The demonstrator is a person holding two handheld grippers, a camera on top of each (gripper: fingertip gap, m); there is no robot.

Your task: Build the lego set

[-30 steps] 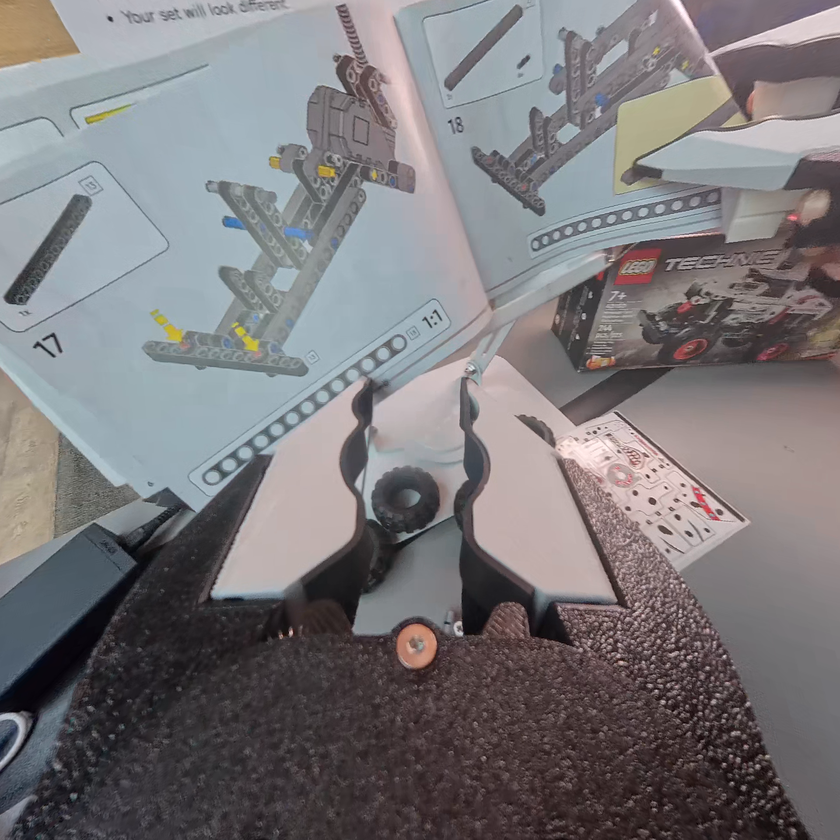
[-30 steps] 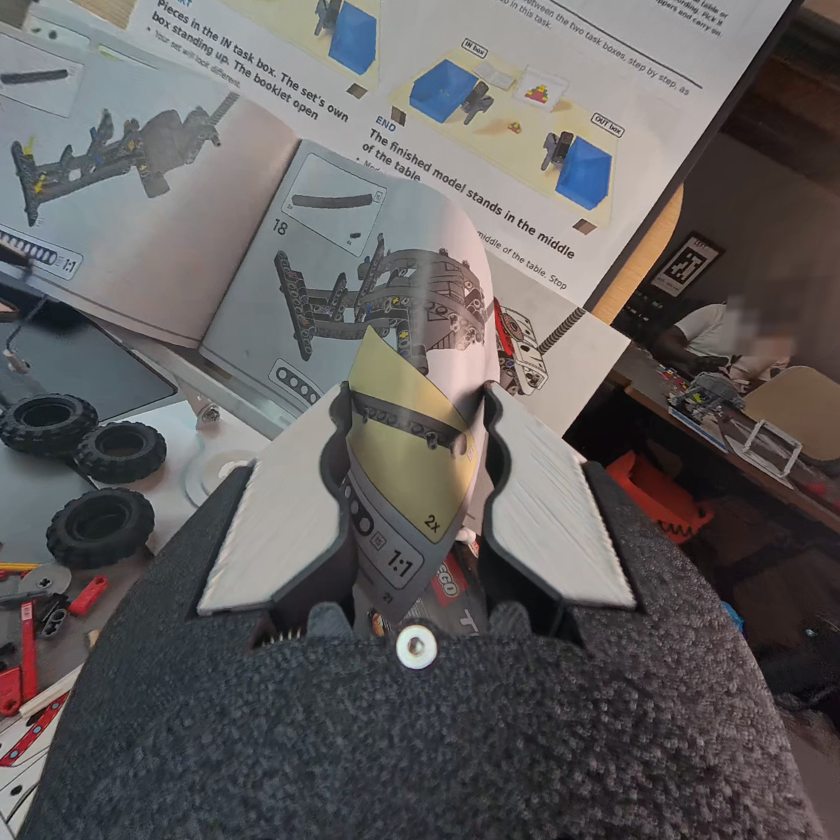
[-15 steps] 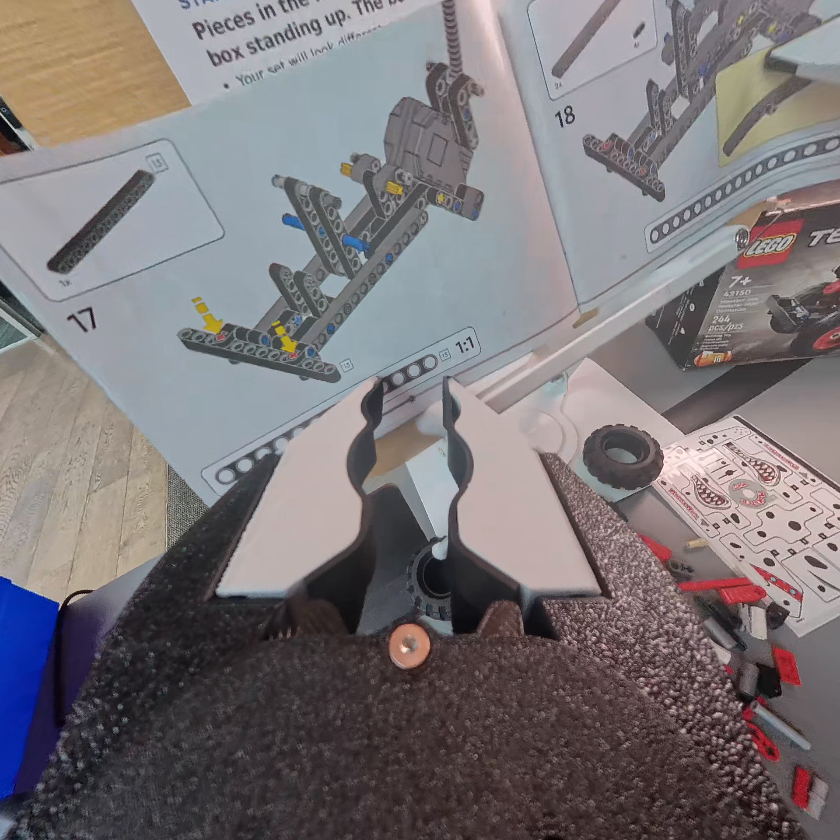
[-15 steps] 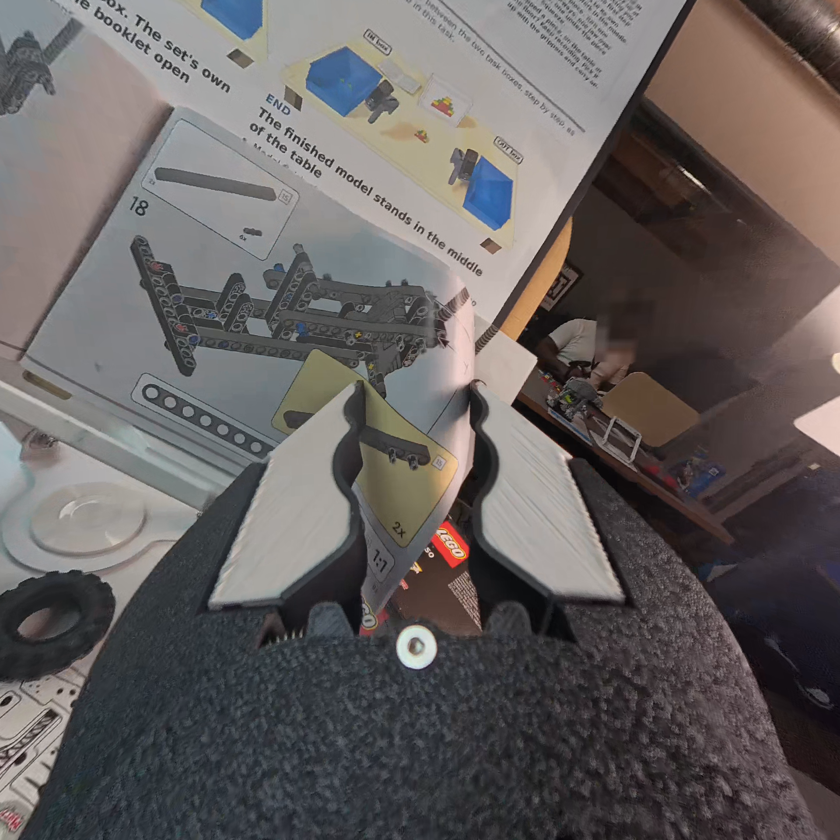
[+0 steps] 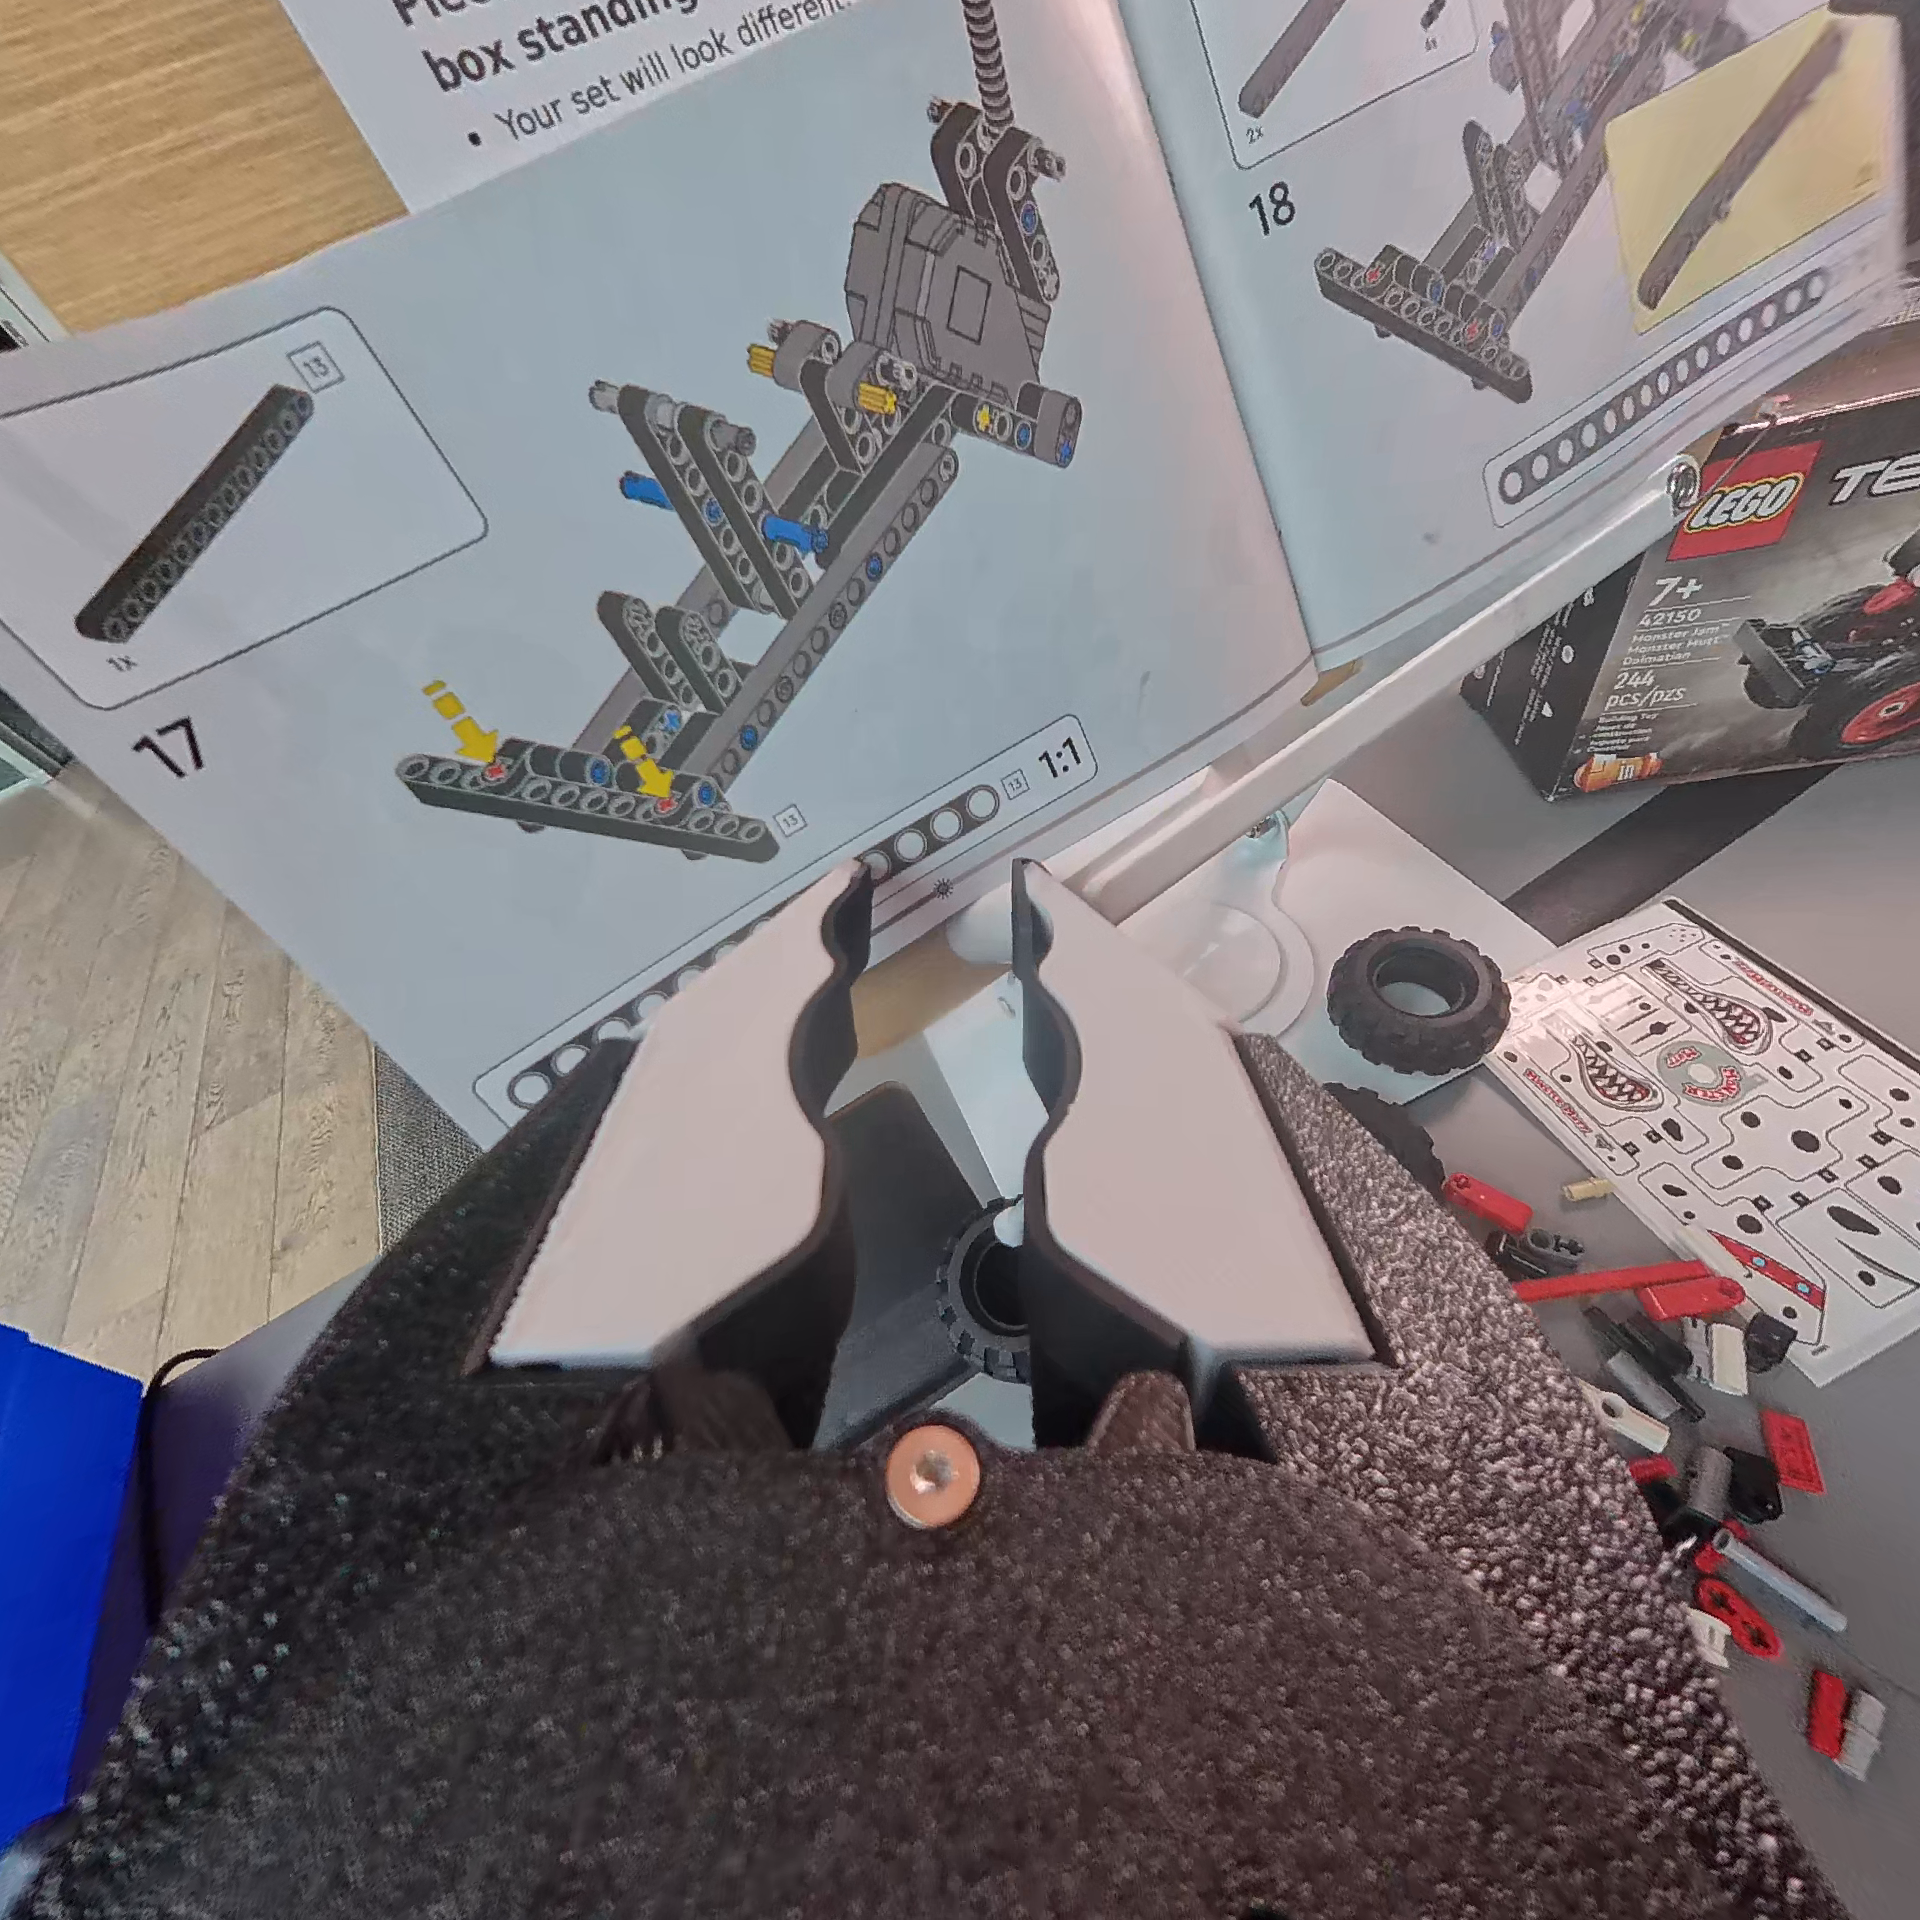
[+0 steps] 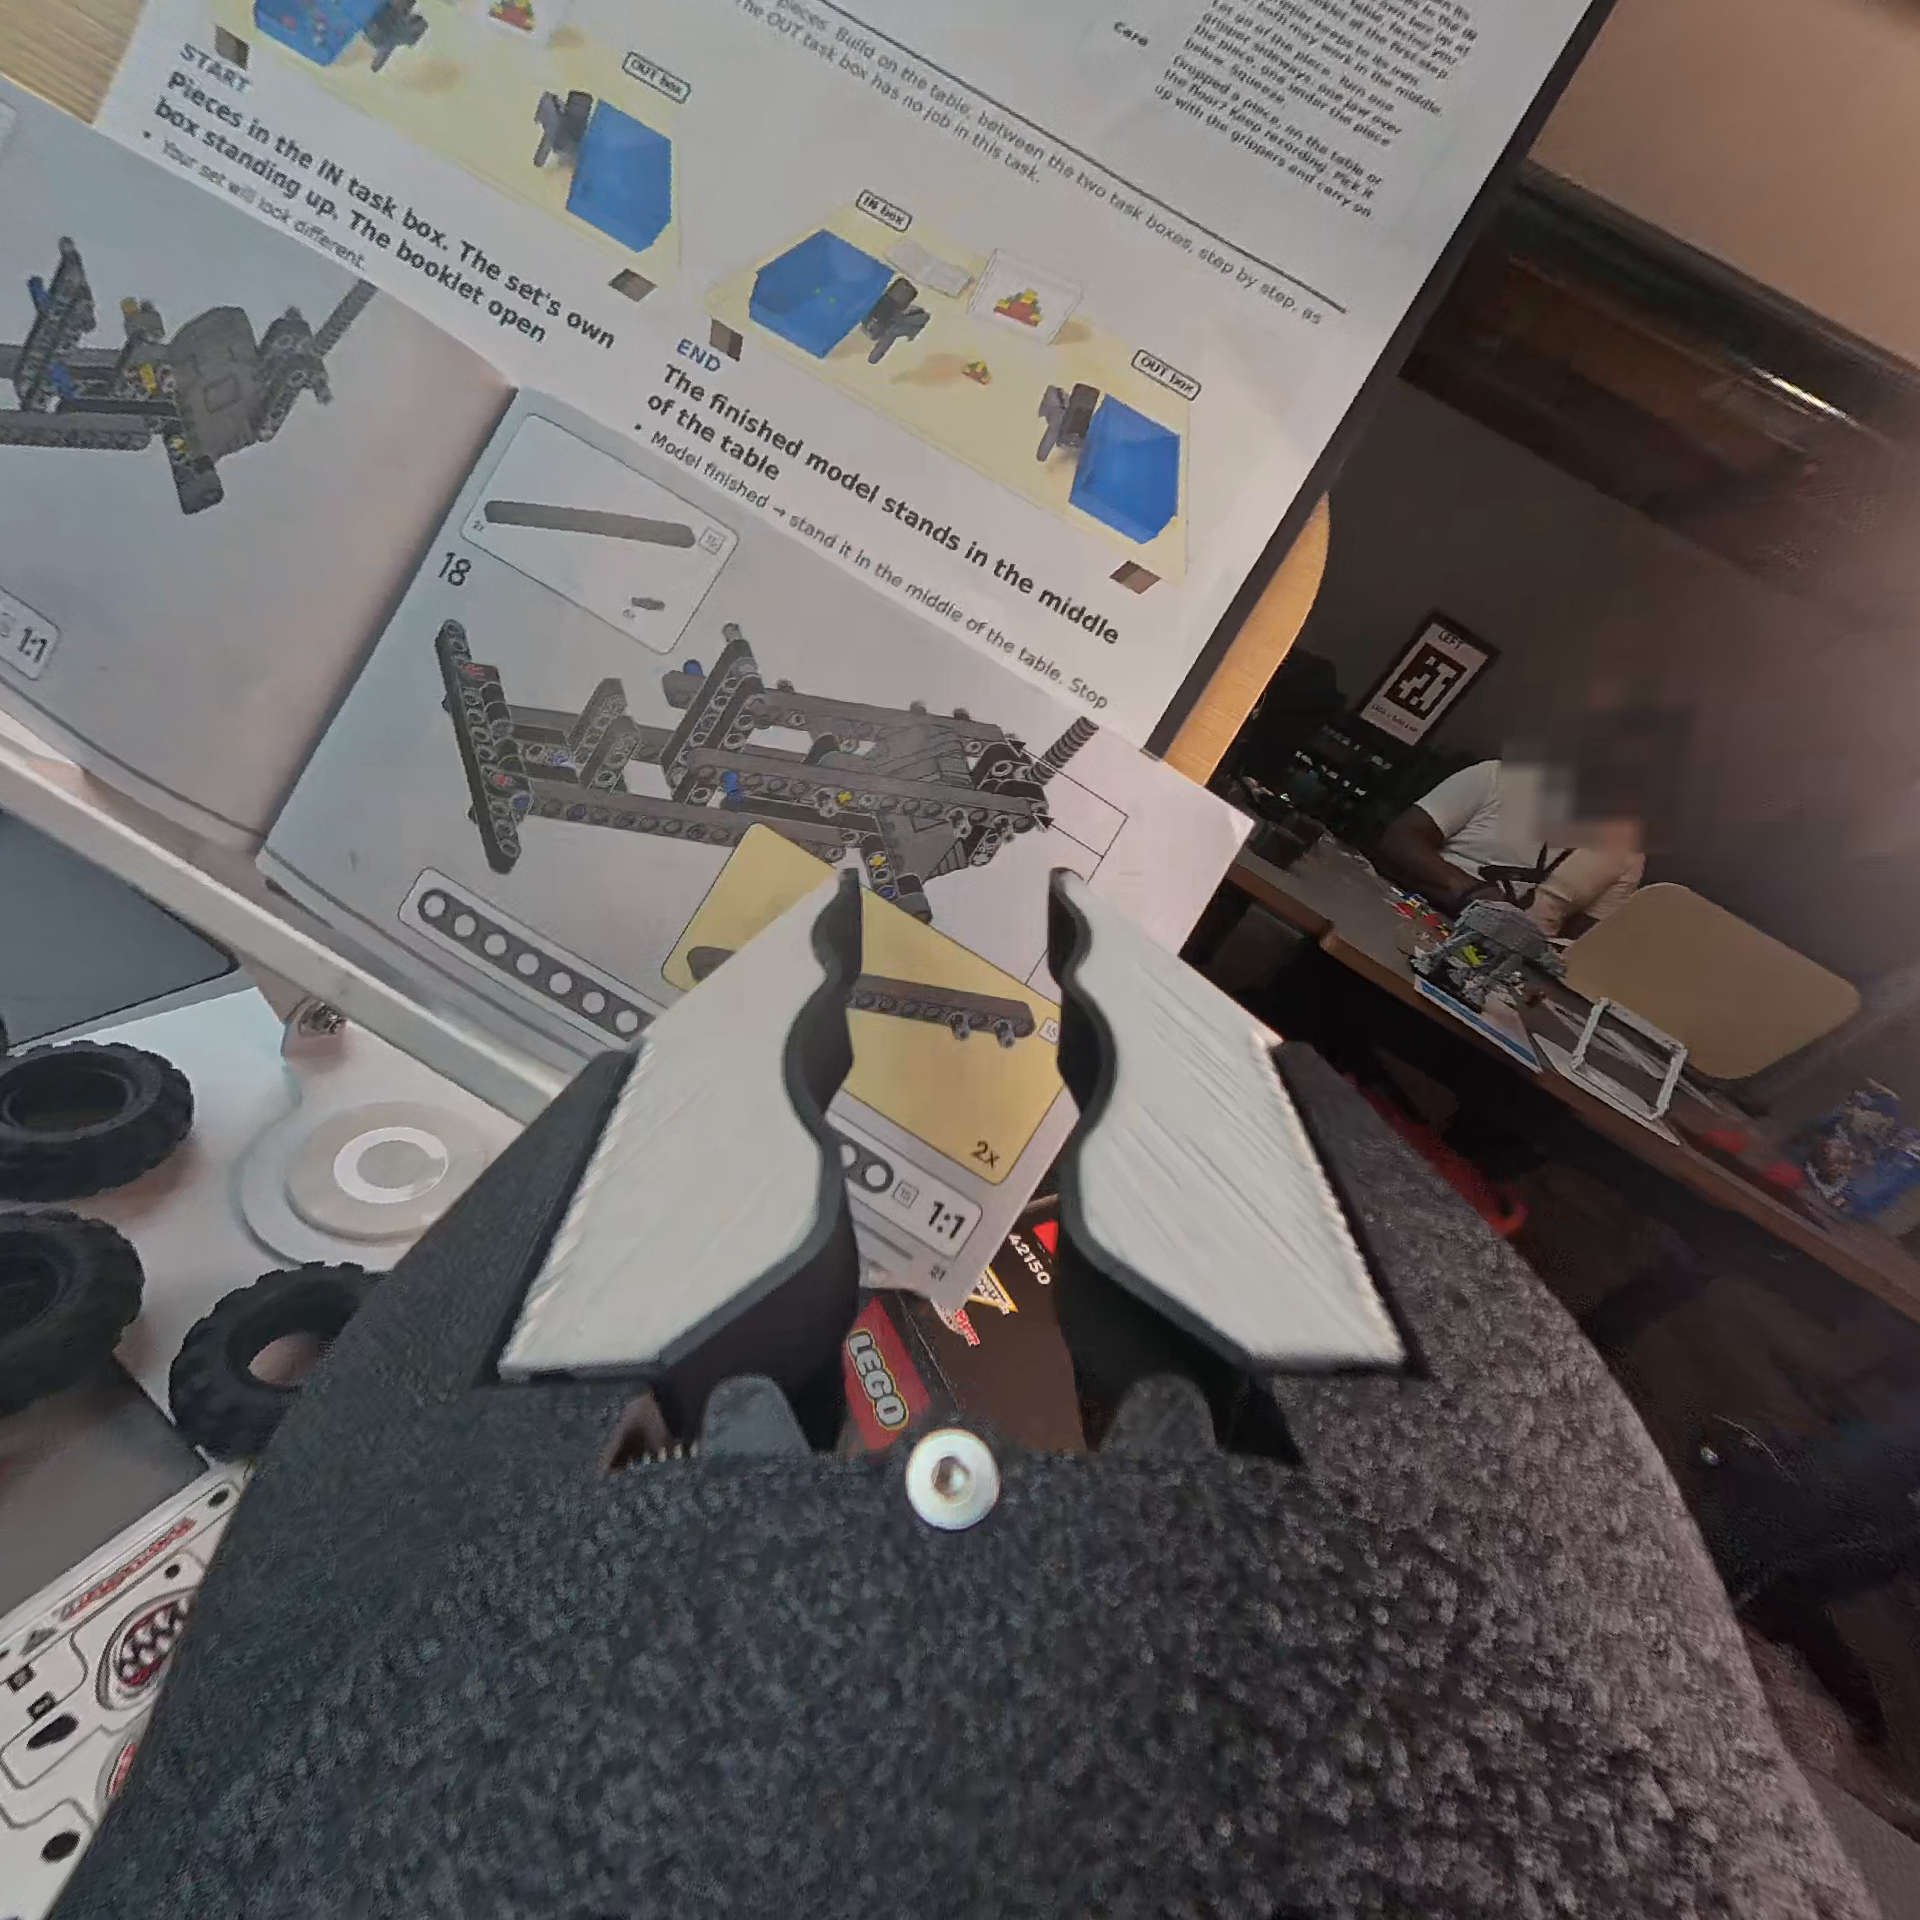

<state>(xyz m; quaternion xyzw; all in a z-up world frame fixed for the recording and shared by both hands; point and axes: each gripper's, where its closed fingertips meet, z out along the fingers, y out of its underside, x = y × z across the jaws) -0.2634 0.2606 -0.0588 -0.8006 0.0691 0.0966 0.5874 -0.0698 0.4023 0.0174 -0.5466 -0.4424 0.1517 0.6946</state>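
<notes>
A grey tabletop (image 5: 1714, 862) in a dim workroom carries the scattered parts of a toy truck kit, with pale wood-plank flooring visible at 9 o'clock in the left wrist view. An open instruction booklet (image 5: 644, 540), its matte pages printed with grey beam diagrams, leans upright on a white metal stand (image 5: 1226, 790) in front of a large printed instruction sheet (image 6: 935, 312). The left gripper (image 5: 940, 883) hangs before the booklet's lower edge, its flat pale fingers with black scalloped inner edges parted and holding nothing; a knobby black rubber tyre (image 5: 987, 1288) lies on the table below, seen through the gap. A second tyre (image 5: 1418, 997) sits at 3 o'clock beside a glossy sticker sheet (image 5: 1766, 1112) printed with spots and shark mouths, and small red, black and grey pieces (image 5: 1662, 1340) are strewn near it. The black kit box (image 5: 1745, 644) stands at 2 o'clock. The right gripper (image 6: 951, 883) is likewise spread and empty, its ribbed fingers framing the booklet's right-hand page, which lies behind them and apart. Three more tyres (image 6: 83, 1112) rest at 8 o'clock in that view. In the background at 3 o'clock a seated person (image 6: 1496, 821) works at another table.
</notes>
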